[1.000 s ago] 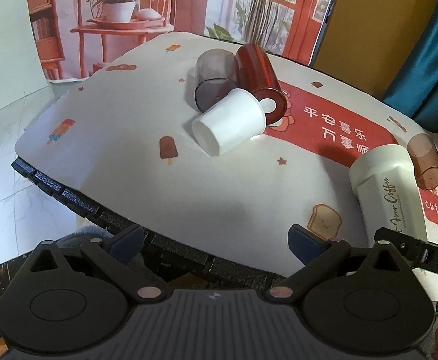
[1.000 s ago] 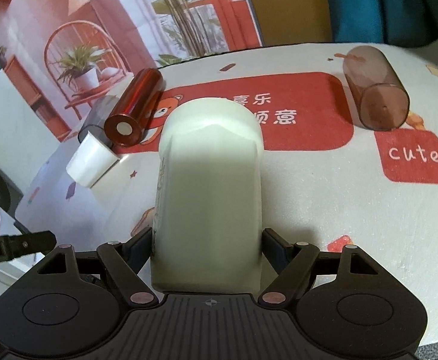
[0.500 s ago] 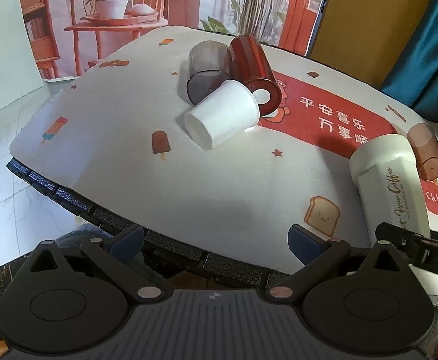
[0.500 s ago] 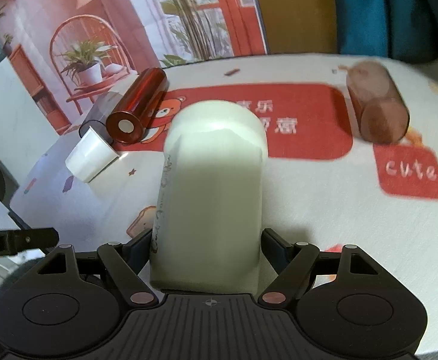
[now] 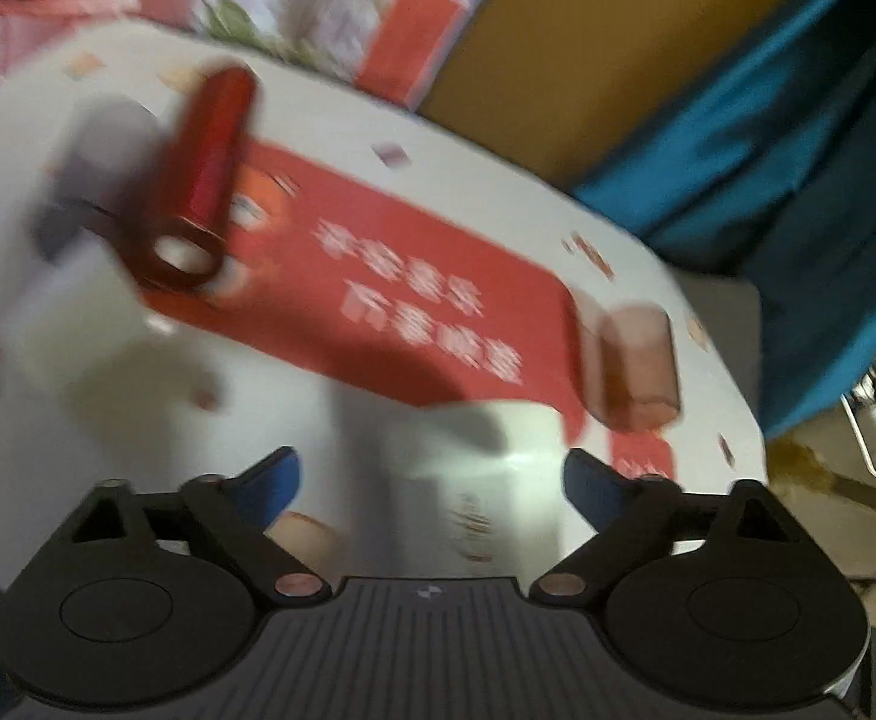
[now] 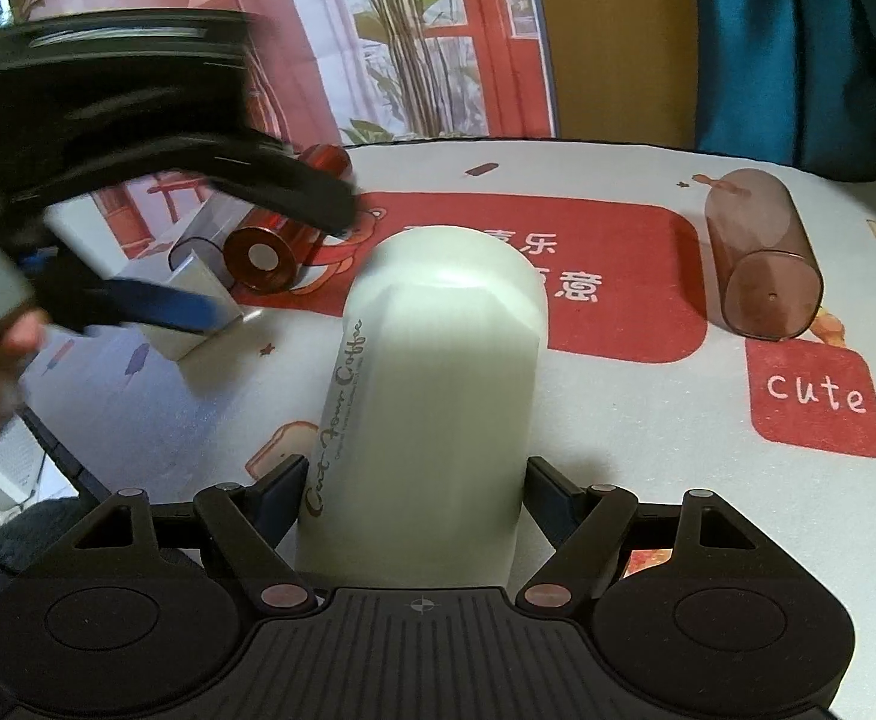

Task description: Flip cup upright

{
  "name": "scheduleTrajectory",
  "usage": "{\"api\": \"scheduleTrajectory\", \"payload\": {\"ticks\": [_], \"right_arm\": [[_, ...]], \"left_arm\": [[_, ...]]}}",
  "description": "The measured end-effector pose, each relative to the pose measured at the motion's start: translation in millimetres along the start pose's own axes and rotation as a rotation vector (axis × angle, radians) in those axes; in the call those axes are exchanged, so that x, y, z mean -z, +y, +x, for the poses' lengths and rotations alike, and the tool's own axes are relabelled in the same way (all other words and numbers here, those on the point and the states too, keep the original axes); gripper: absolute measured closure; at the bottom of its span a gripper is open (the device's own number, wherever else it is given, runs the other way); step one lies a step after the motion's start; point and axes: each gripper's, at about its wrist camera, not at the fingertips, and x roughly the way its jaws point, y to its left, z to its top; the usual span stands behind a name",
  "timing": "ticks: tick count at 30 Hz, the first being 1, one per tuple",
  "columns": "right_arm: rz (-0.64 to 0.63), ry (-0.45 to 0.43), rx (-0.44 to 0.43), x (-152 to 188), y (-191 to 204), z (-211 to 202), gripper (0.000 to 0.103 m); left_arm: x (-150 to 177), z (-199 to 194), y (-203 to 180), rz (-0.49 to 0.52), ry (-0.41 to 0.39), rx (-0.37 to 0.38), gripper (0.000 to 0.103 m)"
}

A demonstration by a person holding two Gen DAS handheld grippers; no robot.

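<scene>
A tall white cup with brown script (image 6: 432,396) lies on its side on the table. My right gripper (image 6: 417,483) is shut on its near end, one finger on each side. In the blurred left wrist view the same white cup (image 5: 474,480) lies between the wide-open fingers of my left gripper (image 5: 432,474), which holds nothing. The left gripper (image 6: 186,228) also shows in the right wrist view, hovering up and to the left of the cup.
On the printed tablecloth (image 6: 648,420) lie a brown translucent cup (image 6: 762,252) at the right, and a red cup (image 6: 282,234), a grey translucent cup (image 6: 204,234) and a small white cup (image 6: 192,306) at the left. The table edge (image 6: 60,456) runs near left.
My left gripper has swung fast to the right and forward over the table, now facing the white cup. The right gripper keeps its hold on the white cup.
</scene>
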Motion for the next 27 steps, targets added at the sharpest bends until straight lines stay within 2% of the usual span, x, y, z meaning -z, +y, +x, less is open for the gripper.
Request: {"api": "scheduleTrajectory", "payload": {"ticks": [2,8,13,21,27], "right_arm": [[-0.016,0.004,-0.002,-2.8,-0.9,-0.4,0.029],[-0.059,0.028,-0.040,-16.8,-4.5,3.6,0.025],[-0.099,0.049,-0.076,-31.7,-9.0,16.7,0.022],[-0.109,0.053,-0.073,-35.7,-10.3,22.1,0.020],[-0.141,-0.015,-0.076,-39.9,-6.3,9.4,0.023]], "left_arm": [[-2.4,14.0,-3.0,-0.004,0.037,0.017,0.014],[-4.2,33.9,-1.5,0.010,0.074,0.019,0.016],[-4.6,49.2,-10.3,0.085,0.126,0.020,0.019],[-7.2,48.1,-13.0,0.124,0.110,0.032,0.019],[-6.8,31.4,-19.2,0.175,0.038,0.046,0.020]]}}
